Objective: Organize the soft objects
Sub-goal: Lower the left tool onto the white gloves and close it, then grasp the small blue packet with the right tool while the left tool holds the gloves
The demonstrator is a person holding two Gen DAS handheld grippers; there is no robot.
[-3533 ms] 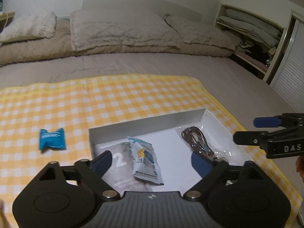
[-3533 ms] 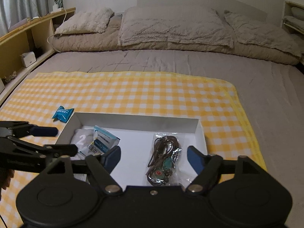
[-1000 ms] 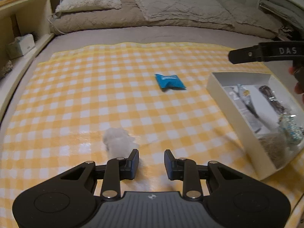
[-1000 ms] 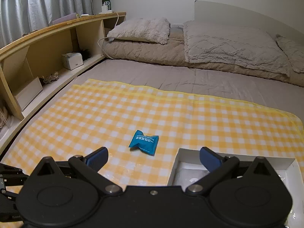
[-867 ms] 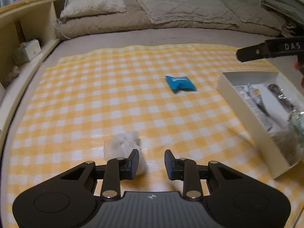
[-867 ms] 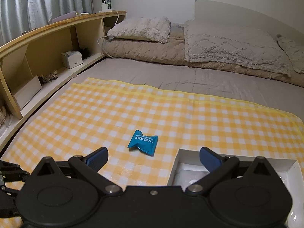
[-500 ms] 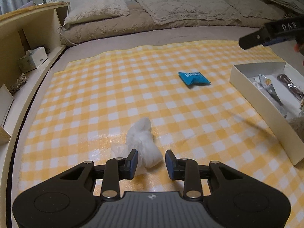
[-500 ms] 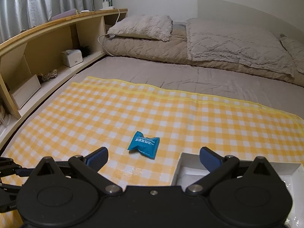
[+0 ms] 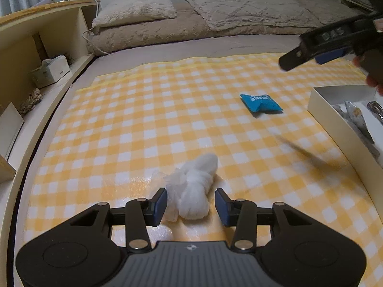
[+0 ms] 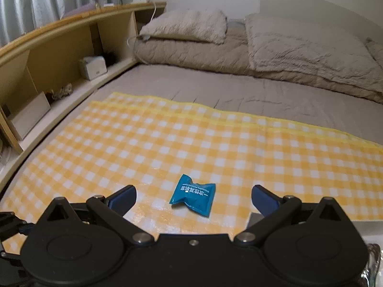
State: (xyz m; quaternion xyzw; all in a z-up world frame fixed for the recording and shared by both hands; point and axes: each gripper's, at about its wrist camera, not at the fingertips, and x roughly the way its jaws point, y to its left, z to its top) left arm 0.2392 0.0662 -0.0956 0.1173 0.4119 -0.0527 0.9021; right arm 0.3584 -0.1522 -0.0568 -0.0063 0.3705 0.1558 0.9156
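- Spread over the grey bed, a yellow-and-white checked cloth (image 9: pixel 148 129) carries the loose items.
- A white crumpled plastic-wrapped bundle (image 9: pixel 191 186) lies between the left gripper (image 9: pixel 190 205)'s opening jaws; the pads appear clear of it, likely widening to straddle it.
- The right gripper (image 10: pixel 194 197) hovers with jaws spread wide, empty, lined up on a flat blue foil sachet (image 10: pixel 194 197).
- A shallow white cardboard box (image 9: pixel 335 124), already holding packets, seems the destination.
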